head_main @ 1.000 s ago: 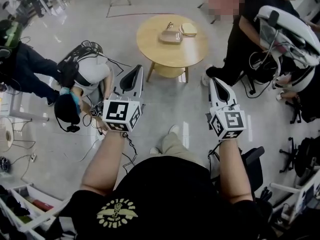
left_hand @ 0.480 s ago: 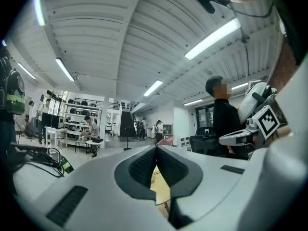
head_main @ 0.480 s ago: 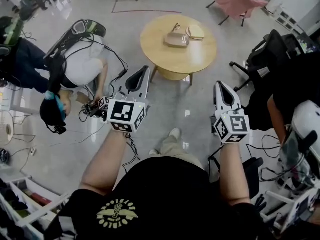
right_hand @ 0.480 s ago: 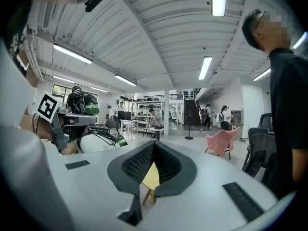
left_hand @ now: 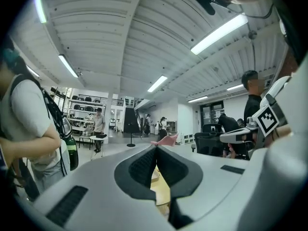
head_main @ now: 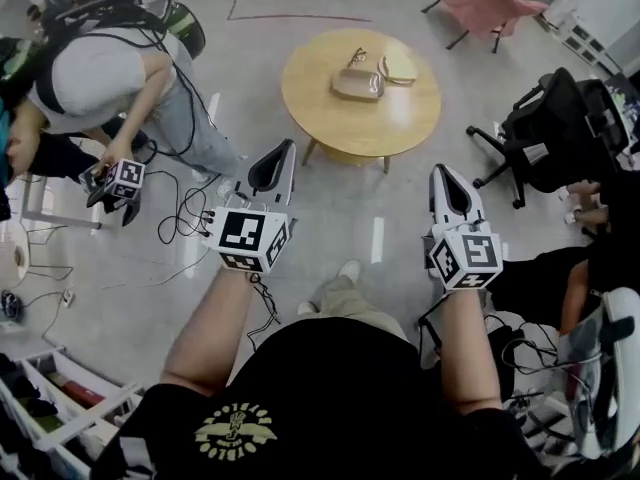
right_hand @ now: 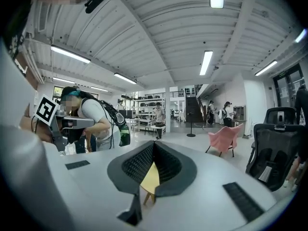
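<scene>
I hold both grippers out in front of me at waist height, above the grey floor. My left gripper (head_main: 285, 146) is shut, its jaws closed tip to tip with nothing between them (left_hand: 155, 148). My right gripper (head_main: 441, 169) is shut and empty too (right_hand: 153, 144). Both point toward a round wooden table (head_main: 325, 118) a step ahead, also seen under the jaws in the gripper views as a yellow table (right_hand: 151, 178). On it lie a tan tray (head_main: 358, 85) and a pale flat object (head_main: 398, 67). Neither gripper touches anything.
A person in a white shirt (head_main: 95, 68) with a backpack bends at the left, holding another marker-cube gripper (head_main: 121, 180), with cables on the floor nearby. A black office chair (head_main: 545, 133) stands at the right and a pink chair (head_main: 487, 3) beyond the table. Shelving sits at the lower left.
The person at the left has risen from a crouch and now stands bent over. The person in black at the right has left the head view. My grippers have barely moved.
</scene>
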Action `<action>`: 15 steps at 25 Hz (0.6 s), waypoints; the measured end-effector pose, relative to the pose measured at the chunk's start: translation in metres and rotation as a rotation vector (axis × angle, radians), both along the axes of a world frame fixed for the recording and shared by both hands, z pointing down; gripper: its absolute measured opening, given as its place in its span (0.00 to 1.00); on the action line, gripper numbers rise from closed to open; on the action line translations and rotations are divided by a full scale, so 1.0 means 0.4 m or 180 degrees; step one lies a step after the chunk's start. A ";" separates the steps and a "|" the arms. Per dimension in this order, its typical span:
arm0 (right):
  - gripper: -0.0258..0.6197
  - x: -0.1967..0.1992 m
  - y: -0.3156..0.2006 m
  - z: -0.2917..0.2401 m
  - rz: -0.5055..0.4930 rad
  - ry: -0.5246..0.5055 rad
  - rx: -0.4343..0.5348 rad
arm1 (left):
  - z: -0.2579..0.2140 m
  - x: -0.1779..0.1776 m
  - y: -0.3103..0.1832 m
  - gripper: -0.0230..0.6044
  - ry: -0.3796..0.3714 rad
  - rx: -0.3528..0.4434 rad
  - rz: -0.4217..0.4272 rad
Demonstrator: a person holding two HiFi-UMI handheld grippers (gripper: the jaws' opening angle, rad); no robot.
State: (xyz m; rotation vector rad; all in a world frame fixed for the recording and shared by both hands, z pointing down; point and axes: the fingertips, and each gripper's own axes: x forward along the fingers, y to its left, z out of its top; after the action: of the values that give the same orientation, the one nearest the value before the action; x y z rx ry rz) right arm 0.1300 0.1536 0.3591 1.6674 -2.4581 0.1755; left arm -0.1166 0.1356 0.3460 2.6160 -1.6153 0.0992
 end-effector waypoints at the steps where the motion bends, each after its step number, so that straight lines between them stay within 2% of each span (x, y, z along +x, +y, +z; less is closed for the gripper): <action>1: 0.06 0.002 -0.011 0.003 -0.0006 -0.0008 -0.0002 | 0.003 0.000 -0.009 0.07 -0.0002 -0.0007 -0.0011; 8: 0.06 0.018 -0.080 0.005 -0.0056 -0.0053 0.0016 | 0.008 0.008 -0.068 0.07 -0.0007 -0.0021 -0.0073; 15: 0.06 0.092 -0.151 0.001 -0.0103 -0.0105 0.0000 | -0.005 0.075 -0.140 0.07 0.0010 -0.0026 -0.0090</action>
State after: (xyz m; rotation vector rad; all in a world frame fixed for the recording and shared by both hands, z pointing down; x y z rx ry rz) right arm 0.1668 0.0931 0.3595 1.6367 -2.5072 0.2007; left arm -0.0866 0.0798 0.3439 2.5852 -1.6465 0.0998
